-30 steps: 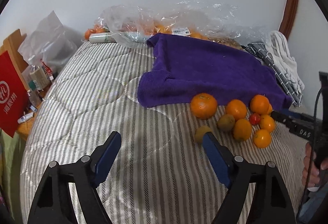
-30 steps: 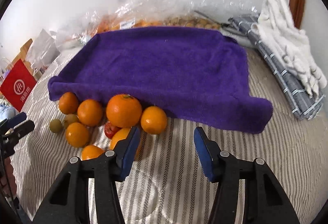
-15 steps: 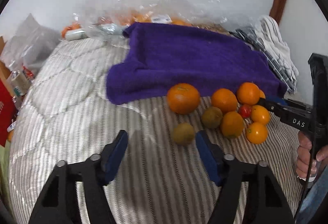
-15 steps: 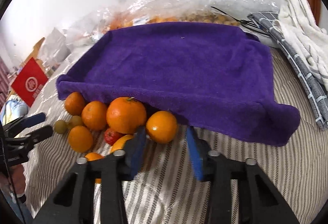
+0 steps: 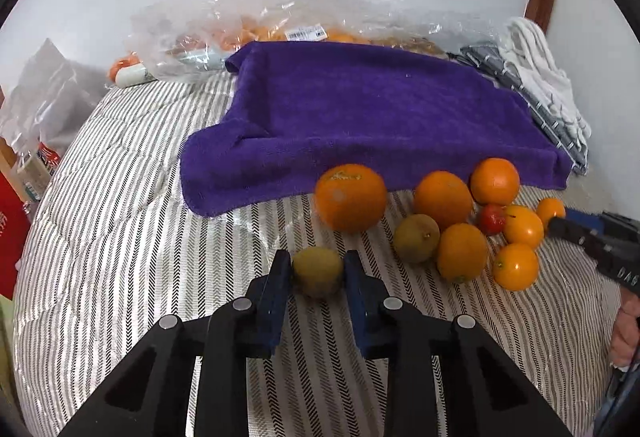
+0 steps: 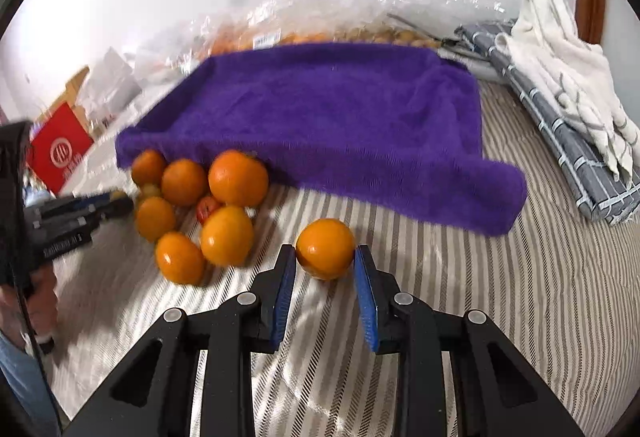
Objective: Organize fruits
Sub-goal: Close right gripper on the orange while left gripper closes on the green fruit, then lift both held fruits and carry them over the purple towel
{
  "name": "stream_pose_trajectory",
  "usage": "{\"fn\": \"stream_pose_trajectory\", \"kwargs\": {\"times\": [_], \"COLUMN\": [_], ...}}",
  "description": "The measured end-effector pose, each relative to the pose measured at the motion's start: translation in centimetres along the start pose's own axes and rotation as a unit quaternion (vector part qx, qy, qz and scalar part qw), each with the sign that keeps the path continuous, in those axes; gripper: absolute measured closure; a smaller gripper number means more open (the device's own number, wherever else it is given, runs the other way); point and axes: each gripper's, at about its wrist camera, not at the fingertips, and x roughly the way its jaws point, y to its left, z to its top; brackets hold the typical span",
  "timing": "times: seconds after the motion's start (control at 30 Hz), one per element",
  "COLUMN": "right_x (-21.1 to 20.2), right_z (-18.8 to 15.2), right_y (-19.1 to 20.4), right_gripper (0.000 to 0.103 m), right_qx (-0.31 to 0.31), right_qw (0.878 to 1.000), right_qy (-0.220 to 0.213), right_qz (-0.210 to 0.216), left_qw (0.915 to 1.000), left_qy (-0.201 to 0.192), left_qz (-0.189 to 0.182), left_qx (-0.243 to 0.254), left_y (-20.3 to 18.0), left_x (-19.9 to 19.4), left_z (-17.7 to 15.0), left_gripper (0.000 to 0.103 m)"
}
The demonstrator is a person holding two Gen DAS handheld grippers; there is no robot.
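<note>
Kiwi [image 5: 318, 271]: clamped between left tongs [image 5: 314, 269], just ahead of them
Orange [image 6: 325, 254]: clamped in right tongs [image 6: 325, 263]

The right gripper [image 6: 325, 261] pinches an orange [image 6: 325, 253] between its blue fingers [image 6: 283, 289] — at ten o'clock the other fruits [image 6: 200, 205] cluster against the purple towel [image 6: 328, 117] on the striped bed [image 6: 520, 297].
</note>
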Motion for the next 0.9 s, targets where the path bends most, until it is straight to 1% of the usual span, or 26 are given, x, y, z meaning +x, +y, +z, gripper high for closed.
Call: {"fn": "stream_pose_trajectory", "kwargs": {"times": [0.07, 0.13, 0.23, 0.4, 0.5, 0.57, 0.73, 0.8, 0.83, 0.9], "right_x": [0.4, 0.8, 1.0, 1.2, 1.3, 1.4, 1.3, 1.3, 1.3, 1.3], "right_z": [-0.3, -0.4, -0.5, -0.5, -0.5, -0.5, -0.6, -0.6, -0.6, -0.7], "right_y": [0.2, 0.3, 0.4, 0.6, 1.0, 1.4, 1.4, 1.3, 1.4, 1.4], "right_gripper": [0.072, 0.068, 0.062, 0.062, 0.062, 0.062, 0.062, 0.065, 0.070, 0.072], "right_qx": [-0.006, -0.001, 0.012, 0.007, -0.002, -0.010, -0.010, -0.009, -0.008, -0.007], "right_qw": [1.000, 1.000, 1.000, 0.999, 0.999, 0.998, 0.998, 0.998, 0.998, 0.997], "right_qy": [0.001, 0.001, -0.017, -0.015, -0.012, -0.011, -0.011, -0.012, -0.012, -0.014], "right_qz": [-0.005, -0.010, -0.022, -0.034, -0.045, -0.054, -0.057, -0.059, -0.062, -0.071], "left_qw": [1.0000, 1.0000, 1.0000, 0.9994, 0.9975, 0.9963, 0.9965, 0.9963, 0.9960, 0.9953], "left_qy": [-0.002, -0.002, -0.003, -0.004, -0.007, -0.009, -0.011, -0.011, -0.013, -0.016], "left_qz": [0.004, 0.005, -0.004, -0.023, -0.050, -0.060, -0.056, -0.058, -0.062, -0.067], "left_qx": [0.002, 0.005, -0.004, -0.025, -0.050, -0.061, -0.061, -0.062, -0.063, -0.068], "left_y": [0.0, -0.1, 0.3, 0.9, 1.9, 2.2, 2.0, 1.9, 1.9, 2.1], "left_x": [-0.1, -0.2, -0.2, -0.3, -0.4, -0.4, -0.4, -0.5, -0.5, -0.6], "left_z": [-0.2, -0.2, -0.2, -0.3, -0.3, -0.4, -0.5, -0.5, -0.5, -0.5], "left_gripper": [0.077, 0.077, 0.077, 0.077, 0.077, 0.077, 0.077, 0.077, 0.077, 0.077]}}
